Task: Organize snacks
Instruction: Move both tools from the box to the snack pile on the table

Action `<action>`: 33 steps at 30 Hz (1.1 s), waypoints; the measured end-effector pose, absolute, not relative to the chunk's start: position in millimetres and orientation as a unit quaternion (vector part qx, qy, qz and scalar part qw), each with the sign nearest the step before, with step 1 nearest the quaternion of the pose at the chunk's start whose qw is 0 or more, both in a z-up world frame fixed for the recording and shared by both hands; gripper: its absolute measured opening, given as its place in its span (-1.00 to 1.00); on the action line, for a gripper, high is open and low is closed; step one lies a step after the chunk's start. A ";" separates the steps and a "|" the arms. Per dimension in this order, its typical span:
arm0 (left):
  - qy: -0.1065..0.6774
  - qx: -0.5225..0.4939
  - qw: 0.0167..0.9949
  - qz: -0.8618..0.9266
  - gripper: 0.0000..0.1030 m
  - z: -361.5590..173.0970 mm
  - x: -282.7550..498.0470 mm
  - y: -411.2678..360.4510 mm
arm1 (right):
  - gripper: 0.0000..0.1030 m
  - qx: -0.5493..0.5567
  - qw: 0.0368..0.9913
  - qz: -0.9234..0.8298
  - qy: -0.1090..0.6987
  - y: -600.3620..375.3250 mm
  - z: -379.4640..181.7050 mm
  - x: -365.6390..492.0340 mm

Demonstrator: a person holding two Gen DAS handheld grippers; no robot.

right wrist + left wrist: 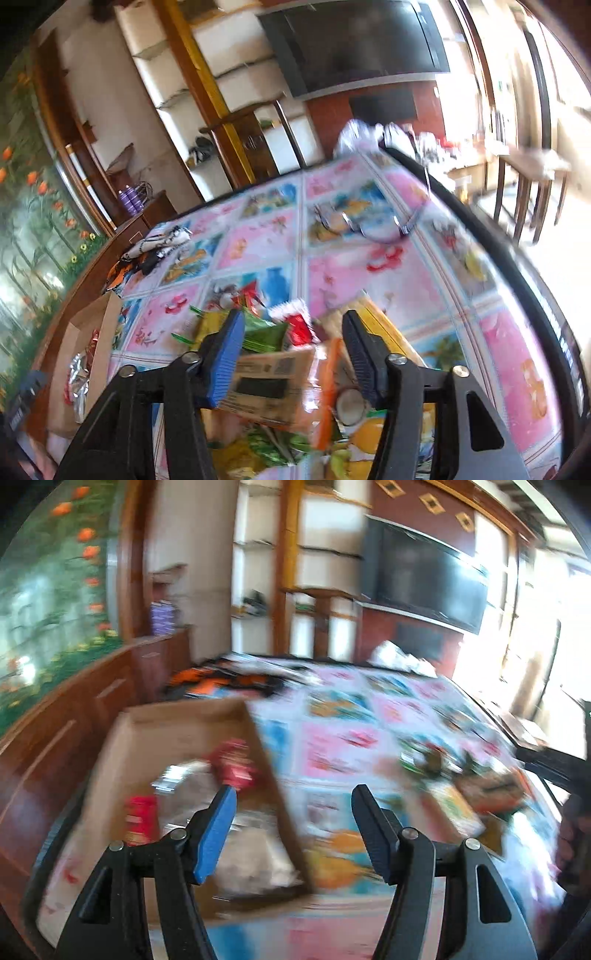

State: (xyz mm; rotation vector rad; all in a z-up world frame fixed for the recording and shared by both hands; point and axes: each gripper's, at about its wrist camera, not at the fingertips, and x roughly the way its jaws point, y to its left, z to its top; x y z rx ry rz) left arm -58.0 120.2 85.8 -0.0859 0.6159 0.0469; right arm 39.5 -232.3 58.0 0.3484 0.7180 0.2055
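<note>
A table [369, 229] covered with a bright patterned cloth fills both views. A cardboard box [177, 723] is seen at its left side, with red and silvery packets [236, 764] lying inside. In the left wrist view the box is placed ahead and to the left of the left gripper [293, 834], whose fingers are held apart with nothing between them. A heap of snacks [266, 332] is spread on the cloth to the right of the box. The right gripper [293, 358] is held over this heap. An orange-edged clear packet [280, 384] is seen between its fingers; because of blur, it cannot be told whether the pads press on it. A TV [428, 579] is mounted on the far wall.
</note>
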 end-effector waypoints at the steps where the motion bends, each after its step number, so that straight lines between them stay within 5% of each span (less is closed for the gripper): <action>1: 0.315 -0.041 0.948 0.004 0.24 82.8 -53.6 108.0 | -0.06 0.176 0.912 0.101 0.357 -236.7 54.7 42.5; 9: 0.382 -0.027 0.923 -0.049 0.25 67.0 -34.7 63.4 | -0.10 0.103 0.872 0.197 0.437 -201.1 35.9 35.5; 17: 0.410 0.027 0.911 -0.038 0.50 53.2 -12.5 36.4 | -0.09 0.131 0.854 0.239 0.443 -203.7 37.4 25.4; 33: 0.464 0.038 0.885 -0.006 0.41 28.2 39.5 51.5 | -0.08 0.140 0.864 0.226 0.428 -209.4 44.9 24.6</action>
